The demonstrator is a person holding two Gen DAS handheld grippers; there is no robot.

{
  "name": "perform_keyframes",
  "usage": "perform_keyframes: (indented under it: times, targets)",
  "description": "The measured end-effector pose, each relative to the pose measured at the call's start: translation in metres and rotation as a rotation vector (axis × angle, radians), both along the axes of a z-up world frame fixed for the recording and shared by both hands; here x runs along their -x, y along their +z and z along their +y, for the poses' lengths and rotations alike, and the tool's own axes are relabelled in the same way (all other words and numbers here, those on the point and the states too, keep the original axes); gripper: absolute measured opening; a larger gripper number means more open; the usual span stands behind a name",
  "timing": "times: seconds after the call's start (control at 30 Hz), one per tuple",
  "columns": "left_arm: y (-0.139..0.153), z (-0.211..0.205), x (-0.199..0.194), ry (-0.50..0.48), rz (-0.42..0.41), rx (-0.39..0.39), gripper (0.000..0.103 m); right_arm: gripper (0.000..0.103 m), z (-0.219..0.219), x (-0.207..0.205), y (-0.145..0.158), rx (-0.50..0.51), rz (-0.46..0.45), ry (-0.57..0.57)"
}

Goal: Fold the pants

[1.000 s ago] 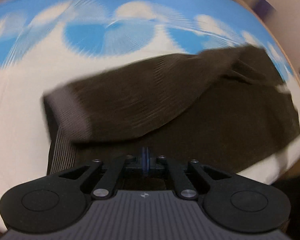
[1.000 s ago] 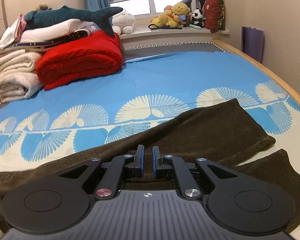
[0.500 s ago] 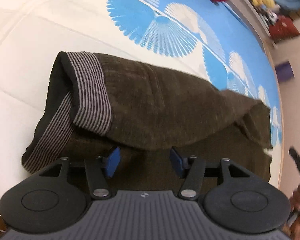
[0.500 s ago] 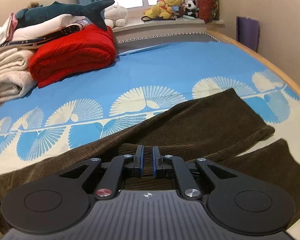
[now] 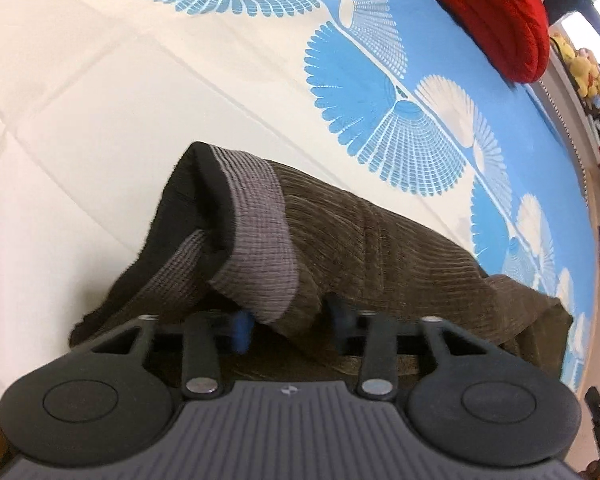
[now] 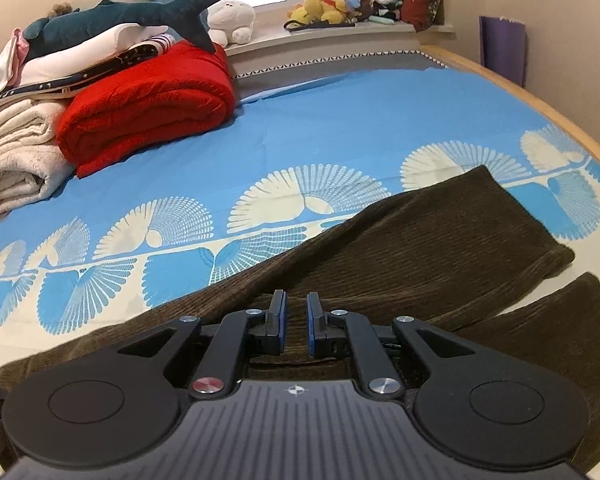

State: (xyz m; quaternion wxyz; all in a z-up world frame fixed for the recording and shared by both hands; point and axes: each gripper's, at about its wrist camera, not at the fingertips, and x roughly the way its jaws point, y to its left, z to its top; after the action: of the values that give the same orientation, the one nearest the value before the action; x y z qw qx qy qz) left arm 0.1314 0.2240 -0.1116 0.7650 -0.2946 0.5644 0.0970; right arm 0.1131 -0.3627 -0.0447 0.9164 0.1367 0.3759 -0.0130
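We see the pants [image 5: 400,248], dark brown corduroy, lying across the near part of the bed [image 6: 360,120], on its blue sheet printed with cream fans. In the left view the waist end is nearest: the grey ribbed waistband [image 5: 260,240] is turned over and stands up a little, showing the dark inside of the opening. In the right view two legs run out to the right, the upper leg [image 6: 440,240] overlapping the lower leg [image 6: 560,328], whose end lies apart below it.

Our left tool [image 5: 290,326] points steeply down at the waist. Its jaws have just been closing, with a fold of waistband and corduroy hanging between them; the blue pads are partly hidden by cloth, so we cannot tell whether they press on it yet.

Our right tool [image 6: 296,328] sits low over the cloth mid-leg. Its jaws stand close together with a narrow slot between the pads; corduroy shows through that slot, and it seems to be pinched there, though the contact itself is hidden.

Further back on the bed lie a folded red blanket [image 6: 148,100], a cream blanket [image 6: 16,160] and a plush shark [image 6: 120,20]. Soft toys [image 6: 336,0] line the windowsill.
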Motion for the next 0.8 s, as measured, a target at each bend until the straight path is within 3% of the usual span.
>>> perform_keyframes:
  times: [0.23,0.5,0.67,0.8]
  targets:
    - [0.014,-0.006,0.001,-0.025,-0.047,-0.077,0.026,0.01,-0.005,-0.019,-0.013,-0.073,0.031,-0.069]
    - [0.016,-0.01,-0.003,-0.038,-0.044,-0.108,0.027,0.01,-0.046,-0.055,-0.054,-0.262,0.058,-0.272]
    - [0.016,-0.007,-0.003,-0.028,-0.048,-0.101,0.027,0.034,-0.055,-0.084,-0.085,-0.369,0.071,-0.304]
    - [0.015,-0.007,-0.004,-0.032,-0.046,-0.104,0.027,0.037,-0.043,-0.11,-0.103,-0.406,0.088,-0.297]
